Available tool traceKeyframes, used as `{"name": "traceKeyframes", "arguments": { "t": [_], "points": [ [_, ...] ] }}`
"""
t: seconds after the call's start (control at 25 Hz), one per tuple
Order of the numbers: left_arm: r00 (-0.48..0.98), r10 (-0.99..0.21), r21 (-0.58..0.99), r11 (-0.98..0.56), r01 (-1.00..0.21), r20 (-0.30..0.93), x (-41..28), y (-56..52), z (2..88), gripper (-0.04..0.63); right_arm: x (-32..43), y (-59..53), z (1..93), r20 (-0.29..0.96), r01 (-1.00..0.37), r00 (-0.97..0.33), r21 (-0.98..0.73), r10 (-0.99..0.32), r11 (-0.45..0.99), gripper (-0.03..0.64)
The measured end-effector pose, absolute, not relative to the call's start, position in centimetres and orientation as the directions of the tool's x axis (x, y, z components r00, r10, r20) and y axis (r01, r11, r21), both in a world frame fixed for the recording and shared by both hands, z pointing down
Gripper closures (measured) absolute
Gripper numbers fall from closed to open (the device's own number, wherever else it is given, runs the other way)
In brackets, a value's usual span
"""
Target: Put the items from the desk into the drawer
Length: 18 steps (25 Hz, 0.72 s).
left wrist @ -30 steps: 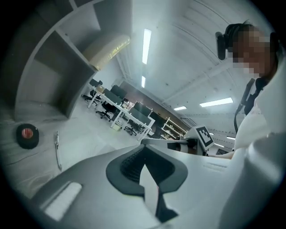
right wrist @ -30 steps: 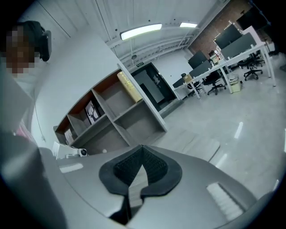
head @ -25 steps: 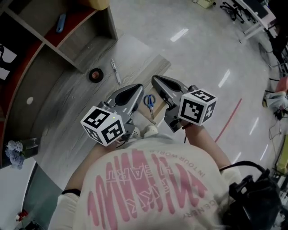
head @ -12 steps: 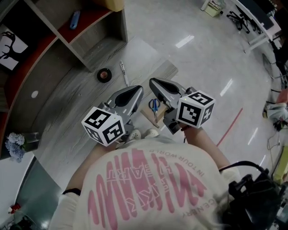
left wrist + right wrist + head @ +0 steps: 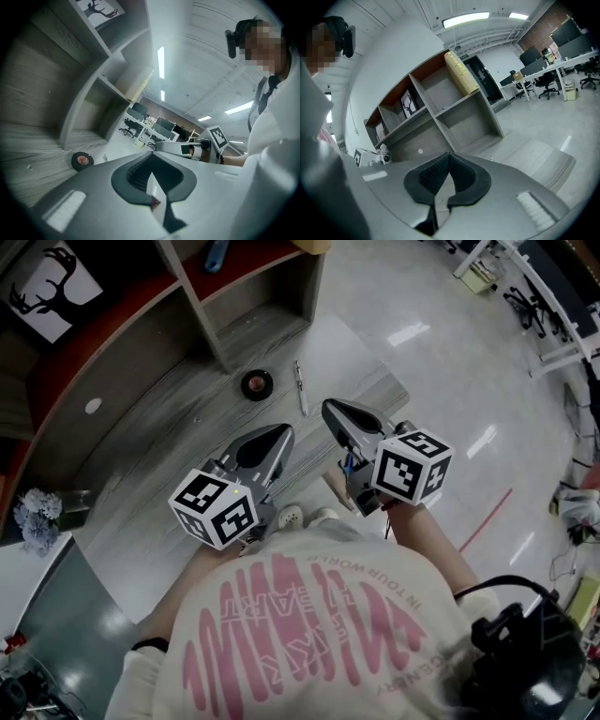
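Note:
A black tape roll and a slim screwdriver lie on the grey wooden desk. Both grippers hover side by side just in front of them. My left gripper is shut and holds nothing; in its own view the tape roll lies ahead to the left. My right gripper is shut and empty too, over the desk's front edge. Under it peeks a blue scissors handle on a tan drawer-like box, mostly hidden.
A shelf unit stands at the back of the desk with a blue item on it and a yellow roll on top. Artificial flowers sit at the desk's left end. Glossy floor lies to the right.
Both grippers have moved across the desk, nearer the tape roll and screwdriver. The scissors, plainly seen between the grippers before, are now almost covered by the right gripper. Both stayed shut.

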<state>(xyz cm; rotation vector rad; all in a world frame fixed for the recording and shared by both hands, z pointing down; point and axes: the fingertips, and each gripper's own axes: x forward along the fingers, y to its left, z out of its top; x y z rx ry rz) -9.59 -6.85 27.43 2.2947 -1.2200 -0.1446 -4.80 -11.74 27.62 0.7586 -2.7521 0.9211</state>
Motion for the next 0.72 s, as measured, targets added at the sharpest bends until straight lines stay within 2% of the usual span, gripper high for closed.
{"name": "traceKeyframes", "arguments": {
  "t": [0.36, 0.72],
  "points": [
    [0.542, -0.812, 0.467, -0.401, -0.788, 0.217, -13.5, -5.4, 30.2, 0.577, -6.9, -14.2, 31.7, 0.388, -0.582, -0.809, -0.430, -0.441, 0.690, 0.612],
    [0.488, -0.835, 0.494, -0.323, -0.808, 0.252, -15.5, -7.2, 31.5, 0.577, -8.2, -18.8, 35.3, 0.480, -0.615, -0.775, -0.422, -0.411, 0.666, 0.612]
  ]
}}
